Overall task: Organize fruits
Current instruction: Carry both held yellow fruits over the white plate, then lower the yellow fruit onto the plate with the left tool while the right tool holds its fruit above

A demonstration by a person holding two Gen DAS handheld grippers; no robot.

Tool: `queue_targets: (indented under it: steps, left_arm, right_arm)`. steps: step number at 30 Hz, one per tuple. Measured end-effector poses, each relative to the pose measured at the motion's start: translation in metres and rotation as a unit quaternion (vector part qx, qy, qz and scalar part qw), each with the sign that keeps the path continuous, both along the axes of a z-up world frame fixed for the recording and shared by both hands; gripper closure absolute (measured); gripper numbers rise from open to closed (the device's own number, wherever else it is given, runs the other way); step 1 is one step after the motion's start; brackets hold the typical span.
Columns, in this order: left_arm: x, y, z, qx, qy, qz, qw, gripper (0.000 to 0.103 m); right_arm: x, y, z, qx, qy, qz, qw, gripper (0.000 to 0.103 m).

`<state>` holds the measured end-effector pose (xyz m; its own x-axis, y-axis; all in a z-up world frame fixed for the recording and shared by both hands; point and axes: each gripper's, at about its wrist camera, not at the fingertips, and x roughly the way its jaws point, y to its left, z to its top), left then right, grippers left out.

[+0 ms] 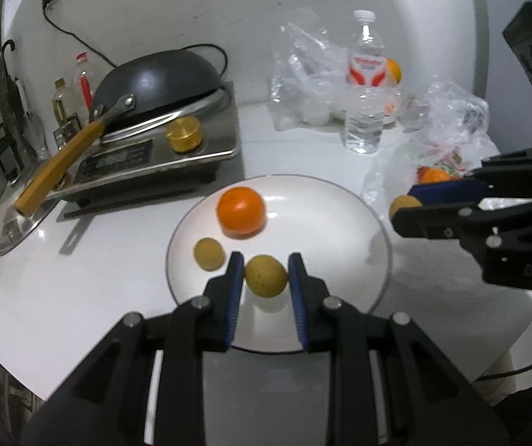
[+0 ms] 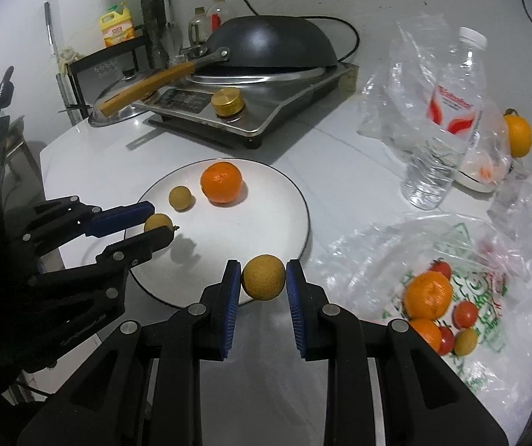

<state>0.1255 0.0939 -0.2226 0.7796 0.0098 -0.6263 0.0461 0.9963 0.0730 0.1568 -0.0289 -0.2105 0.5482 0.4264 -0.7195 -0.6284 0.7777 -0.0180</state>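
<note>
A white plate (image 1: 340, 200) holds a mandarin orange (image 1: 241, 212) and one small brown round fruit (image 1: 209, 253). My left gripper (image 1: 266, 260) is shut on a second small brown fruit (image 1: 266, 277), held just above the plate's near part. In the right wrist view, my right gripper (image 2: 262, 264) is shut on a third small brown fruit (image 2: 263, 278) over the near rim of the plate (image 2: 266, 215). The left gripper (image 2: 160, 221) shows at the plate's left edge. The right gripper (image 1: 403, 204) hangs at the plate's right edge.
A clear plastic bag (image 2: 451, 260) at right holds oranges, tomatoes and another brown fruit. A water bottle (image 2: 444, 119) stands behind it, with an orange (image 2: 518, 135) beyond. A stove (image 2: 258, 107) with an upturned wok (image 2: 269, 42) sits behind the plate.
</note>
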Motion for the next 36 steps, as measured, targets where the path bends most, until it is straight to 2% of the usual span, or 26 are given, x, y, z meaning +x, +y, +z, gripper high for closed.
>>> queue_targets:
  steps: [8,16,20,28,36]
  left_arm:
    - [0.014,0.02,-0.012,0.022,0.011,0.016,0.9996,0.078]
    - [0.02,0.028,-0.023,0.027,0.023,0.013,0.9993,0.078]
    - [0.023,0.032,-0.026,0.02,0.033,0.011,0.9992,0.077]
    - [0.02,0.038,-0.023,-0.008,0.027,0.0,0.9996,0.076]
    - [0.009,0.051,-0.009,-0.034,-0.01,0.003,0.9994,0.075]
  right_arm:
    - [0.01,0.018,-0.008,-0.004,0.01,0.012,1.0,0.076]
    - [0.019,0.035,-0.013,-0.007,0.016,0.02,1.0,0.076]
    - [0.022,0.04,-0.017,-0.009,0.02,0.022,1.0,0.076]
    - [0.029,0.049,-0.024,-0.009,0.031,0.024,0.999,0.076]
    - [0.029,0.068,-0.029,-0.005,0.041,0.039,0.998,0.076]
